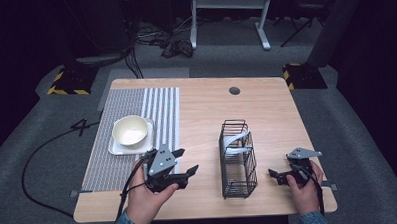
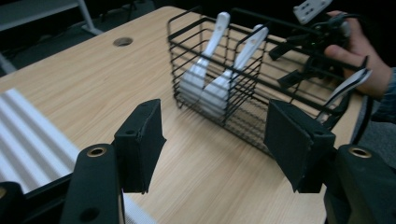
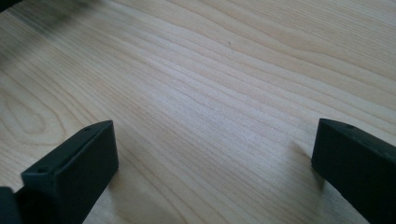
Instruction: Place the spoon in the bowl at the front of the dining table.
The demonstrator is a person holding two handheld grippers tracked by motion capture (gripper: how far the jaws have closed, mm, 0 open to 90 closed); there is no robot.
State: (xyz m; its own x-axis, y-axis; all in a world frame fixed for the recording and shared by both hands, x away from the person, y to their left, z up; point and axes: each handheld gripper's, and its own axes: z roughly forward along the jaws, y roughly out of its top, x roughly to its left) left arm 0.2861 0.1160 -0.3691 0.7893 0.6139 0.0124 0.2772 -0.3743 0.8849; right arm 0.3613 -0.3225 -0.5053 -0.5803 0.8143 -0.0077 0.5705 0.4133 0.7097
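**Two open claws flank a wire basket on the bench**

The left claw (image 1: pixel 184 161) is held above the near part of the wooden bench (image 1: pixel 206 109), at the right edge of a striped mat (image 1: pixel 136 119). Its jaws stand wide apart with nothing between them. The hand (image 1: pixel 142 196) that grips it enters from the bottom edge, where the sleeve is cut off. A black cable trails down from it past the bench's front edge.

The right claw (image 1: pixel 275 175) sits low over the near right corner, released as well; in the right gripper view its two black jaws (image 3: pixel 215 168) frame bare wood grain, and both are cropped by the lower edge, so the fingertips' full shape is hard to read.

Between the claws stands a black wire basket (image 1: pixel 237 160), upright and narrow. In the left gripper view two white utensils (image 2: pixel 219 70) lean inside it, handles up; motion blur and the wire grid hide their lower ends, so I cannot tell whether they are spoons or spatulas. The other hand and its claw show beyond the basket there, partly behind the wires.

On the mat, a cream bowl (image 1: pixel 131 130) rests on a white square plate (image 1: pixel 118 147). What the bowl holds, if anything, is too small to make out. A round grommet hole (image 1: pixel 234 90) sits near the far edge of the bench.
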